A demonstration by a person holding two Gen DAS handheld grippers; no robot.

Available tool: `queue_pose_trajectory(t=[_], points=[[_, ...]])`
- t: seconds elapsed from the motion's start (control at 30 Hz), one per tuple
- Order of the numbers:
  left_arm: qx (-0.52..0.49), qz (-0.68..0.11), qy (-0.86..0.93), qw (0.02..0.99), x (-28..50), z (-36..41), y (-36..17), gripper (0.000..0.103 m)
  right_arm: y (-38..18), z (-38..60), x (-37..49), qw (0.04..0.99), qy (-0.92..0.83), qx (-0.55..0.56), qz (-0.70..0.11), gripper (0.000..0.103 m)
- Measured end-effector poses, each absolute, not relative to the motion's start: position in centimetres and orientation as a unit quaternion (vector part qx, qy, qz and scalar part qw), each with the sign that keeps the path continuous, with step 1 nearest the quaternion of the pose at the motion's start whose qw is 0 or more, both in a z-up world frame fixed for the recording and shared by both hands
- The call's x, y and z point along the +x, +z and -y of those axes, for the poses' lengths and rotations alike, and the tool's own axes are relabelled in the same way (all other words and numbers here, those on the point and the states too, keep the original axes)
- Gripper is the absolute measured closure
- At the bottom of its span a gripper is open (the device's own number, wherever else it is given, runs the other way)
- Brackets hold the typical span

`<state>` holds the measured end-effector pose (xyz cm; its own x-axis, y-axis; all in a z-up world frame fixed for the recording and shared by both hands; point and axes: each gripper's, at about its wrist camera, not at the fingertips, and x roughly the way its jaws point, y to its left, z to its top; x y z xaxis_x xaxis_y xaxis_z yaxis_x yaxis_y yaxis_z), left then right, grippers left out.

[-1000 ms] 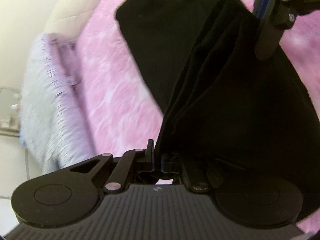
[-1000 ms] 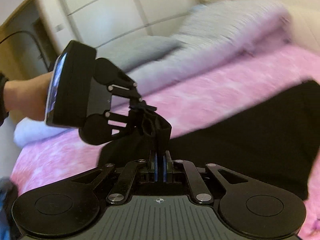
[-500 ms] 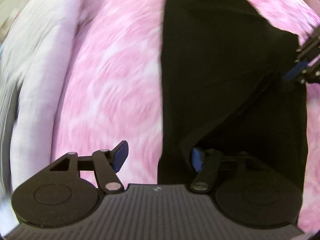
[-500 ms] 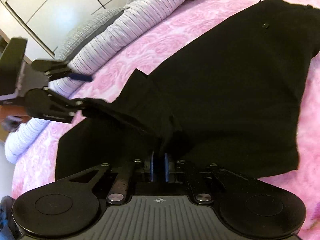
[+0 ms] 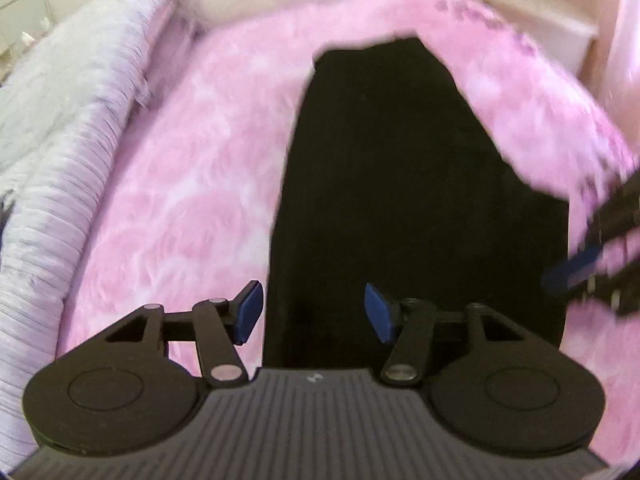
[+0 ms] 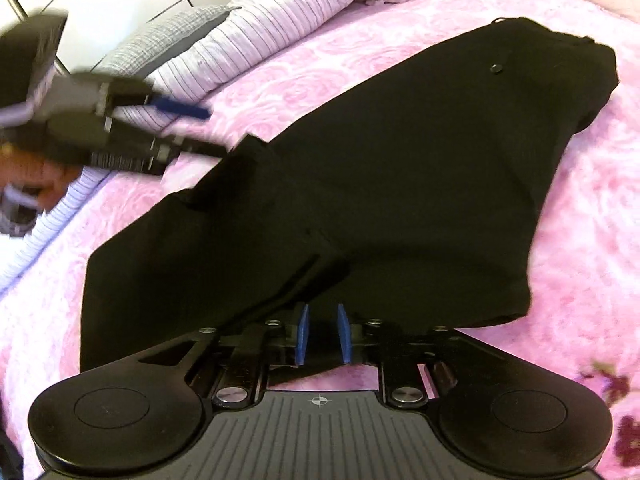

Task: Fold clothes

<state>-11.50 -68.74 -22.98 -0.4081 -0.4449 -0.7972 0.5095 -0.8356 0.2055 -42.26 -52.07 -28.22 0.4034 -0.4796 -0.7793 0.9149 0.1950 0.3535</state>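
One black garment (image 6: 360, 184), two grippers (image 5: 312, 314) (image 6: 323, 334)

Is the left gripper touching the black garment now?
Cannot tell. In the left wrist view the left gripper has its jaws wide open over the black garment; the right wrist view is too blurred to show contact or gap.

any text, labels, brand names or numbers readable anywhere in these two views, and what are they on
No readable words, numbers or brand names in either view.
Left gripper body: a small round mark, no lettering, blurred.
Right gripper body: a small crosshair symbol, no lettering.
Black garment: one small round button or stud, no visible label.
Pink bedspread: a rose pattern only.
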Motion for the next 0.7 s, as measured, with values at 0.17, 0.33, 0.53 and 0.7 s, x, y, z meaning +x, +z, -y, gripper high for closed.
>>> queue_pose_trajectory(t=[0.17, 0.33, 0.53, 0.7], points=[[0.491, -0.06, -0.806, 0.326, -7.5, 70.1, -23.9, 0.047, -26.9, 52.7, -40.3, 0.762, -0.456, 0.375, -0.265, 0.079], [0.536, -0.089, -0.77, 0.333, -4.4, 71.0, -27.6, 0.054, -27.6, 54.8, -37.0, 0.803, -0.415, 0.327, -0.276, 0.078], [0.528, -0.105, -0.766, 0.35, -5.6, 73.6, -31.0, 0.05, -30.2, 55.8, -37.8, 0.789, -0.418, 0.323, -0.314, 0.078], [0.511, -0.132, -0.771, 0.357, -5.3, 74.7, -30.4, 0.048, -30.3, 54.8, -40.7, 0.762, -0.444, 0.339, -0.327, 0.078]])
